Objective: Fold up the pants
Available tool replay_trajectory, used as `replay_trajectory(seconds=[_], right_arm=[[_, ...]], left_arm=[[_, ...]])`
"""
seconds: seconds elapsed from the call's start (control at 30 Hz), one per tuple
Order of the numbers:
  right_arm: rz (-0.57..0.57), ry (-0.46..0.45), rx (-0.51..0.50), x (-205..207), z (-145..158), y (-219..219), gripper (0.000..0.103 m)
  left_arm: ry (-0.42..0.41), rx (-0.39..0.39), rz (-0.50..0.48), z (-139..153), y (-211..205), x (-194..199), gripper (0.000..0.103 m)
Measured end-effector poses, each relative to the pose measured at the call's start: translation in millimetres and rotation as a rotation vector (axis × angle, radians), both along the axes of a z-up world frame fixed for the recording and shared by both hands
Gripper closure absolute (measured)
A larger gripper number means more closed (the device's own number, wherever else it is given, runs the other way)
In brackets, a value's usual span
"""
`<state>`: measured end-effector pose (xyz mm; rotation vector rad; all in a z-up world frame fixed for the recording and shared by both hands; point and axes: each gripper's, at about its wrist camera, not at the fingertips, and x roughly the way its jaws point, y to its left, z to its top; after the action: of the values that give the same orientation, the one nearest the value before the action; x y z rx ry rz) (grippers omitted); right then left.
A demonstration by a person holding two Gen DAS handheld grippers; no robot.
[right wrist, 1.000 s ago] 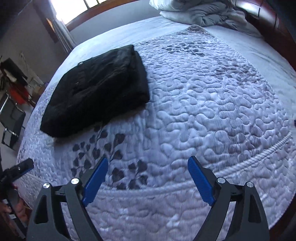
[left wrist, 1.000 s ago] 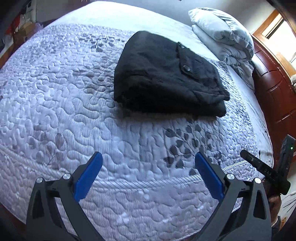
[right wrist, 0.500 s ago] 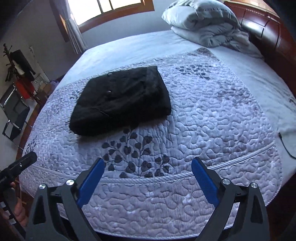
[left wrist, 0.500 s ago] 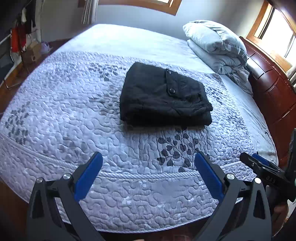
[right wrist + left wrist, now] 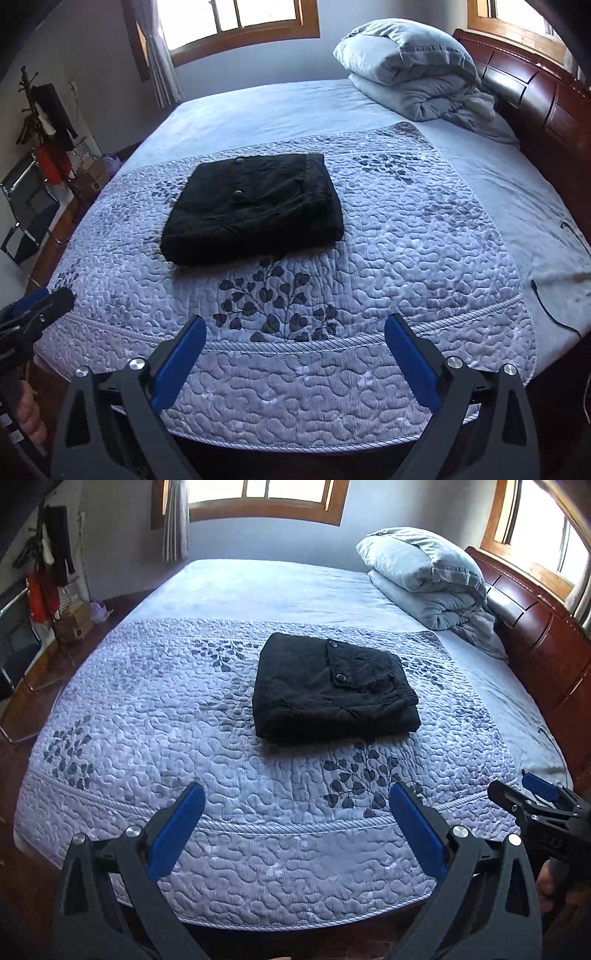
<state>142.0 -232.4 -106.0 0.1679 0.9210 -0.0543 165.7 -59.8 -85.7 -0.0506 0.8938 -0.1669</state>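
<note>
The black pants [image 5: 332,690] lie folded into a compact rectangle on the quilted grey bedspread [image 5: 184,720], a snap pocket on top. They also show in the right wrist view [image 5: 255,206]. My left gripper [image 5: 295,794] is open and empty, held back over the bed's near edge, well short of the pants. My right gripper [image 5: 295,325] is also open and empty at the near edge. Each gripper shows at the side of the other's view: the right one [image 5: 535,805] and the left one [image 5: 37,306].
A folded grey duvet and pillow [image 5: 424,576] sit at the far right by the dark wooden headboard [image 5: 535,635]. A black cable [image 5: 554,302] lies on the bed's right edge. A chair [image 5: 26,214] and a clothes rack [image 5: 48,110] stand left of the bed.
Both grippers have pulled back and up from the bed, so the pants look smaller and farther away. The pants have not moved. Both grippers stay open.
</note>
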Motion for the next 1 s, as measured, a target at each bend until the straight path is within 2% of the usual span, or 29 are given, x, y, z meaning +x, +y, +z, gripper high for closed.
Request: replay_trajectory(seconds=[0.2, 0.43, 1.0], right_arm=[[0.009, -0.018, 0.002, -6.4, 9.1, 4.2, 0.005], [0.024, -0.036, 0.005, -10.7, 18.7, 9.9, 0.005], [0.025, -0.034, -0.015, -11.9, 28.3, 14.3, 0.005]], left_arm=[[-0.054, 0.036, 0.001, 18.4, -4.3, -14.9, 0.003], [-0.094, 0.036, -0.007, 34.9, -7.9, -27.5, 0.003], [-0.09, 0.04, -0.002, 38.7, -6.4, -29.4, 0.003]])
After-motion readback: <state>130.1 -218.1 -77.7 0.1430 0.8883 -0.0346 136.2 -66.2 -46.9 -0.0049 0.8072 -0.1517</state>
